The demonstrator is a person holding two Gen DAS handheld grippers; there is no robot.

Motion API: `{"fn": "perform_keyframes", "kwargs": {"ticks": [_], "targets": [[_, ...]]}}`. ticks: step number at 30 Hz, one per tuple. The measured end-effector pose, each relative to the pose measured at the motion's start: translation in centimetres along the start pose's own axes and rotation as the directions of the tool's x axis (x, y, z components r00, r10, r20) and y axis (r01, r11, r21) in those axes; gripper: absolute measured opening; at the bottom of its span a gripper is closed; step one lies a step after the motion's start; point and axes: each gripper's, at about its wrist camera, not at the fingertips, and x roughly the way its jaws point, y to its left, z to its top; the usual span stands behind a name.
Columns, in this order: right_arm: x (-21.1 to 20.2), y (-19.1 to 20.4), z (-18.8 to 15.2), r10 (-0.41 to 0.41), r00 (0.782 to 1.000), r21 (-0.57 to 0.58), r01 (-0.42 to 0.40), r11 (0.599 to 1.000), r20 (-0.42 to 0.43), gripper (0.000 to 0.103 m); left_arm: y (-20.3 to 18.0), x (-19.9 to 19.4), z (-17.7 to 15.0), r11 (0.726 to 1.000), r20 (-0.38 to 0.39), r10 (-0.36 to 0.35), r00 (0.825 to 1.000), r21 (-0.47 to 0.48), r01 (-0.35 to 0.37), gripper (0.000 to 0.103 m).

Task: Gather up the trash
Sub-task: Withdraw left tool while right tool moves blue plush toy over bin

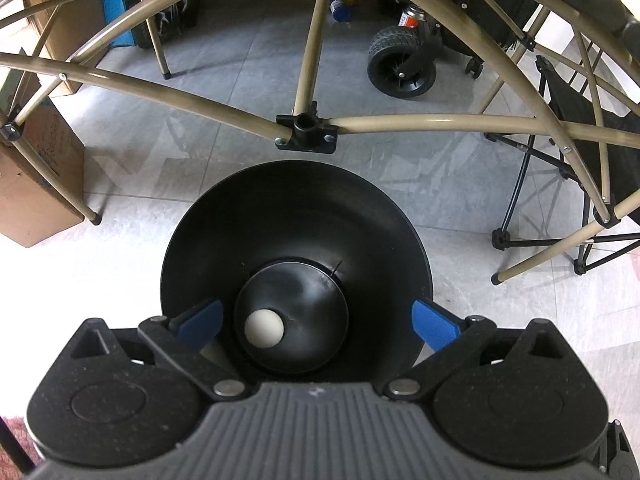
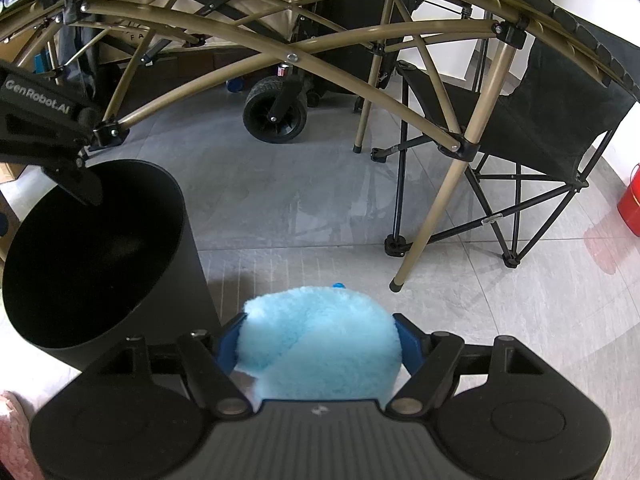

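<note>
Left wrist view: the left gripper point(image 1: 316, 326) hangs over the round mouth of a black bin point(image 1: 296, 216), jaws spread wide with nothing between them. A white ball point(image 1: 264, 328) lies on the bin's smooth bottom, below the left pad. Past the rim, open grey tile floor point(image 1: 224, 152) runs to tan table legs point(image 1: 308, 56), a cardboard box point(image 1: 36, 184) and a black wheel point(image 1: 400, 66).

Right wrist view: the right gripper point(image 2: 318, 344) is clamped on a fluffy light-blue ball point(image 2: 316, 340), both pads pressing its sides. The bin point(image 2: 92, 248) stands just to the left, with the left gripper point(image 2: 44, 120) above its rim. Ahead, bare tiles point(image 2: 304, 200) reach a folding chair point(image 2: 540, 128); a red can point(image 2: 630, 200) sits at the right edge.
</note>
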Motion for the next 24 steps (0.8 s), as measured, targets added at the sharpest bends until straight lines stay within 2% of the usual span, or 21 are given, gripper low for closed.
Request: {"fn": "perform_keyframes", "kwargs": {"ticks": [12,24], "targets": [[-0.3,0.2,0.2,0.008,1.0,0.003,-0.008,1.0,0.012,0.075,0.5,-0.6,-0.2,1.0,0.015,0.017,1.0,0.002,-0.017,0.103],[-1.6,0.5,1.0,0.048,0.998,0.026,-0.049,0.998,0.05,0.075,2.7,-2.1,-0.9,0.999,0.056,0.041,0.998,0.017,-0.042,0.103]]}}
